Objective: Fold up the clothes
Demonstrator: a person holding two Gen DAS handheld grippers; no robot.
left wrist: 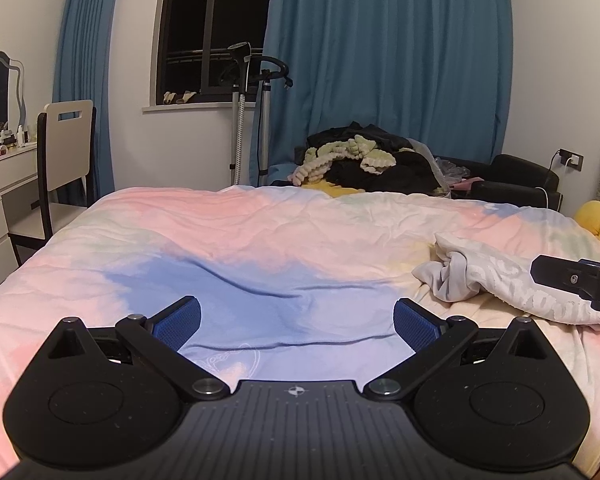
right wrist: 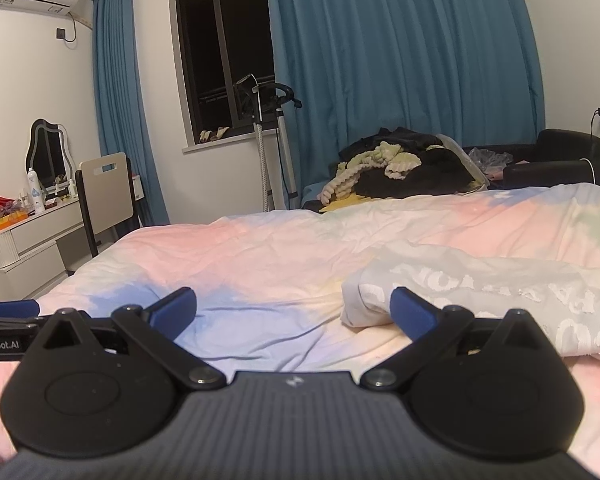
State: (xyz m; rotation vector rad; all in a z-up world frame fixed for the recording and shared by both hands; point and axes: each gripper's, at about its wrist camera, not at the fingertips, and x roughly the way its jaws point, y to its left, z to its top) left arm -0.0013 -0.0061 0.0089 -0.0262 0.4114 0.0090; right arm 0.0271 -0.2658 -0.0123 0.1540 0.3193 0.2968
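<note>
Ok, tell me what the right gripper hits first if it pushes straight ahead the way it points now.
Probably the pastel bedspread: the open right gripper points low across bare bedding. The crumpled white garment lies just off the line, by the right-side finger. Depth is hard to judge.

Your left gripper [left wrist: 296, 322] hangs spread wide over the pastel bedspread [left wrist: 260, 232], the crumpled white garment [left wrist: 500, 280] lying off right.
</note>
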